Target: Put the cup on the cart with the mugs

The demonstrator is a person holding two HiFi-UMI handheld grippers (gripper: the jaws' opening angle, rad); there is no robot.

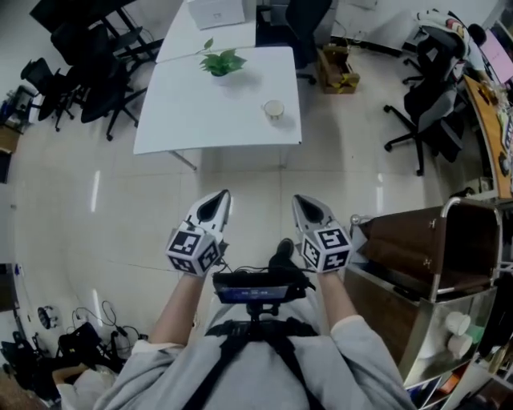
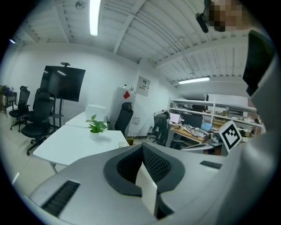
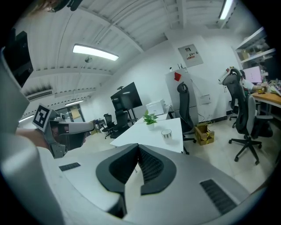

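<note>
Both grippers are empty here: the left gripper (image 1: 223, 198) has its jaws closed tight on nothing, and so does the right gripper (image 1: 299, 202). The cup (image 1: 274, 110) sits on the white table (image 1: 200, 120), by the tabletop's right edge near the closer right corner. It's well apart from the cart (image 1: 417, 232).

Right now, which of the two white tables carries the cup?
The nearer table, the one that also bears the potted plant; the cup stands near its right edge. The farther table shows a white box and no cup.
</note>
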